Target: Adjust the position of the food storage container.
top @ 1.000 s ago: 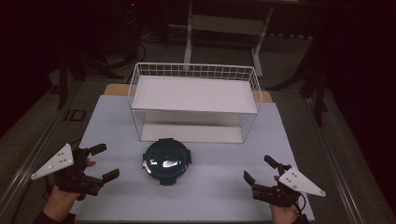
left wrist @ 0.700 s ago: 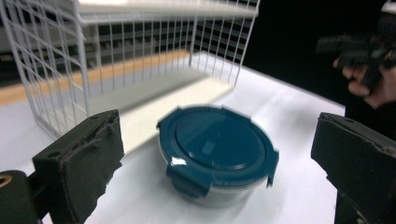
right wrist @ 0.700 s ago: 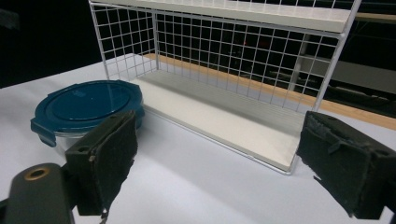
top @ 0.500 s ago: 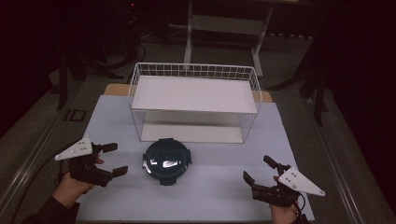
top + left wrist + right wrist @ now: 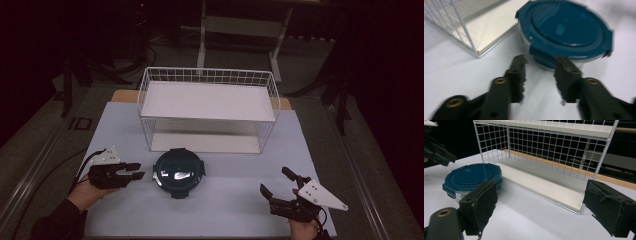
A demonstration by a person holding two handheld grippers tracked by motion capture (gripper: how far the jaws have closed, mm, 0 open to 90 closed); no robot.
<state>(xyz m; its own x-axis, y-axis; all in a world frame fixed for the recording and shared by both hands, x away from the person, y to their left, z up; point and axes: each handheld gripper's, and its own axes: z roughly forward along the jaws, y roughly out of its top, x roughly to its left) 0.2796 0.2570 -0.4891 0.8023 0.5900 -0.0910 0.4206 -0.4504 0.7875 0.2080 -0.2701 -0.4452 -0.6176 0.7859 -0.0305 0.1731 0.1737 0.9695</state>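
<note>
Since the earlier high view frames, the left gripper (image 5: 134, 172) has come in from the left edge of the white table (image 5: 235, 205) toward the round container with a dark teal lid (image 5: 178, 173) and dropped lower; its grey plate, which stuck out to the left before, now sits above the hand. Its jaws have just been closing from a wide spread to a narrow gap, and nothing is between them: in the left gripper view the two black pads stand close together just short of the container's (image 5: 566, 30) near wall, apart from it, gripping nothing. The right gripper (image 5: 276, 186) has kept its place near the table's front right corner, jaws spread wide and empty. The container has not shifted; it sits flat on the table just in front of the white wire shelf rack (image 5: 208, 107), toward the rack's left end, between the two grippers and much nearer the left one. It stands upright with its lid facing up and clipped on; being round, it has no long axis, though its lid tabs stick out around the rim, one of them turned toward the left gripper's jaws. In the right gripper view the container (image 5: 471, 178) lies left of the rack (image 5: 554, 152), beyond the left-hand pad.
</note>
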